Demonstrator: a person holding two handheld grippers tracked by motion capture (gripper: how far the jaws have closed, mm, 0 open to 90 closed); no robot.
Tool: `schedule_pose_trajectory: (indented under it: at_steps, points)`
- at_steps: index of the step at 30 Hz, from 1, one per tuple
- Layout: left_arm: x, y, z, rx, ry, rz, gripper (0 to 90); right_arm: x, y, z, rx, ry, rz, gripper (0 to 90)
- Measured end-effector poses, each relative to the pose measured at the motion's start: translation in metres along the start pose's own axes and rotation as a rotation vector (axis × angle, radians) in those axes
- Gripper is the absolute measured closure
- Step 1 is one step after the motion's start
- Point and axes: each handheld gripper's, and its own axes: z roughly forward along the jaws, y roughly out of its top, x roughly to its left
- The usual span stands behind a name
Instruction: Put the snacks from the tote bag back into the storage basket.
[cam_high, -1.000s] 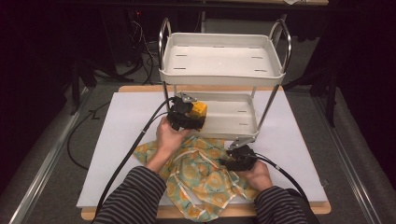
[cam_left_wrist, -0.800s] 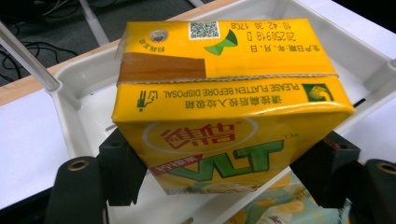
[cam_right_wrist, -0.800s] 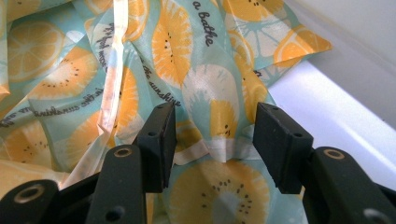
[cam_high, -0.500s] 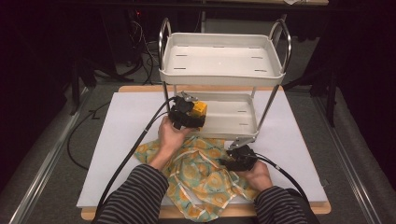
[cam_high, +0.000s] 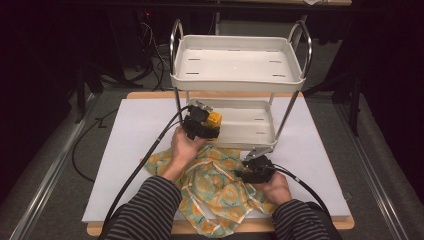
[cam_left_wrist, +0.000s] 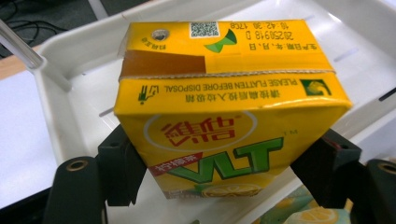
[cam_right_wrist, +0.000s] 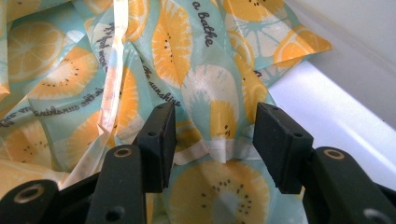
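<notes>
Left gripper (cam_left_wrist: 219, 179) clamped on the yellow juice carton (cam_left_wrist: 229, 107), hovering just over the cart's lower tray (cam_high: 260, 137). Long side across the jaws. Right gripper (cam_right_wrist: 212, 140) gaping over the citrus-print bag (cam_right_wrist: 196, 74).

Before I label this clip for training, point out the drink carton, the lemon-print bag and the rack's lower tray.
Drink carton (cam_left_wrist: 233, 112), left gripper view, front face.
Lemon-print bag (cam_right_wrist: 205, 74), right gripper view, printed fabric.
Lower tray (cam_high: 250, 122), high view, bare floor.

One yellow cardboard lemon-tea carton (cam_left_wrist: 231, 116) sitting between jaws, one crumpled teal fabric bag with orange-slice print (cam_high: 220, 192) lying on the board, one white two-tier metal trolley (cam_high: 237, 75) standing behind, two black handheld grippers working, left gripper (cam_high: 202, 127), right gripper (cam_high: 252, 170).
</notes>
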Motion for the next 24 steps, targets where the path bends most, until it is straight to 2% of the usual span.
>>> schedule_pose_trajectory:
  at_steps: [2,4,8,12,14,17,22,24]
  points:
    - [0.0002,-0.0015,0.0036,0.020,0.005,0.011,26.8,0.0000,0.0000,0.0000,0.001,-0.001,-0.002,50.0]
    - [-0.0001,-0.0018,0.0038,0.019,0.004,0.023,26.6,-0.0002,-0.0001,0.0000,-0.001,0.000,-0.004,50.0]
    - [0.0005,-0.0018,0.0041,0.022,-0.002,0.022,25.8,-0.0002,-0.0002,0.0000,-0.001,0.001,-0.002,50.0]
    - [-0.0009,-0.0048,0.0065,0.050,0.003,0.046,23.4,0.0002,0.0000,0.0000,0.001,-0.001,0.000,50.0]
    - [-0.0024,-0.0049,0.0059,0.049,0.008,0.060,23.1,0.0001,-0.0002,0.0000,-0.001,-0.001,-0.002,50.0]
    - [-0.0027,-0.0048,0.0057,0.043,0.009,0.055,22.6,0.0001,-0.0003,-0.0001,-0.002,0.000,0.000,50.0]
    - [-0.0027,-0.0051,0.0025,0.040,0.004,0.072,20.2,-0.0003,-0.0001,0.0001,-0.001,0.002,-0.001,49.9]
    - [-0.0044,-0.0051,0.0000,0.039,0.011,0.102,21.0,-0.0005,-0.0002,0.0001,-0.002,0.001,-0.004,49.9]
